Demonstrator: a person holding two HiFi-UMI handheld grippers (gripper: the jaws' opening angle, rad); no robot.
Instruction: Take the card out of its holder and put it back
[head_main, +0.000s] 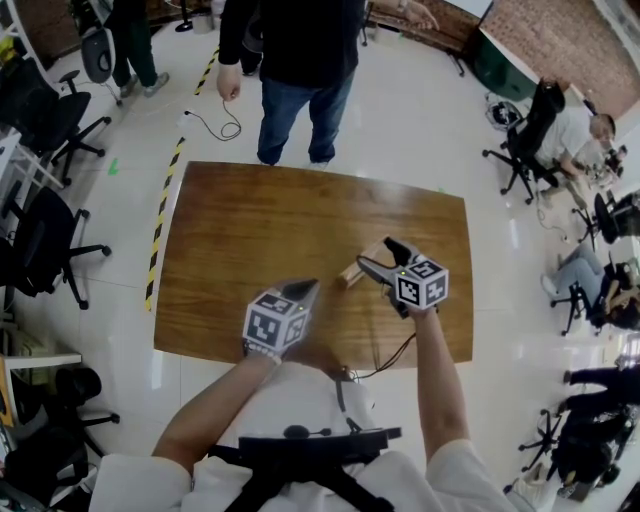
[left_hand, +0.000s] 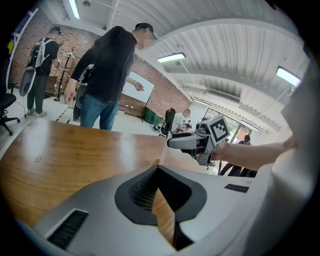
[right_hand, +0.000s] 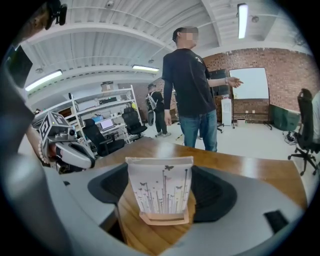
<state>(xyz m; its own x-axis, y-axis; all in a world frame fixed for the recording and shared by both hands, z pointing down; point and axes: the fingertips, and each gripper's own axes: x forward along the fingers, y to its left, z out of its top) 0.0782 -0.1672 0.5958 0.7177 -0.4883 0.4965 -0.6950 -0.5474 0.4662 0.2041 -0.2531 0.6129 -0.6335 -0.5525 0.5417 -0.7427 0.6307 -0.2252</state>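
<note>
A pale card (right_hand: 161, 185) printed with butterflies and stems stands upright in a small wooden holder (right_hand: 165, 218) on the brown table (head_main: 250, 220). In the head view the card (head_main: 368, 252) and holder (head_main: 350, 273) sit right of the table's middle. My right gripper (head_main: 378, 255) is open, with its jaws wide on either side of the card and the pads (right_hand: 215, 195) apart from it. My left gripper (head_main: 308, 288) hovers over the near part of the table, left of the holder. It is shut (left_hand: 157, 170) with nothing in it.
A person in a dark top and jeans (head_main: 300, 60) stands at the table's far edge. Office chairs (head_main: 40, 240) and black-yellow floor tape (head_main: 160, 215) lie to the left. Seated people (head_main: 560, 130) are at the right. A cable (head_main: 390, 360) hangs by the near edge.
</note>
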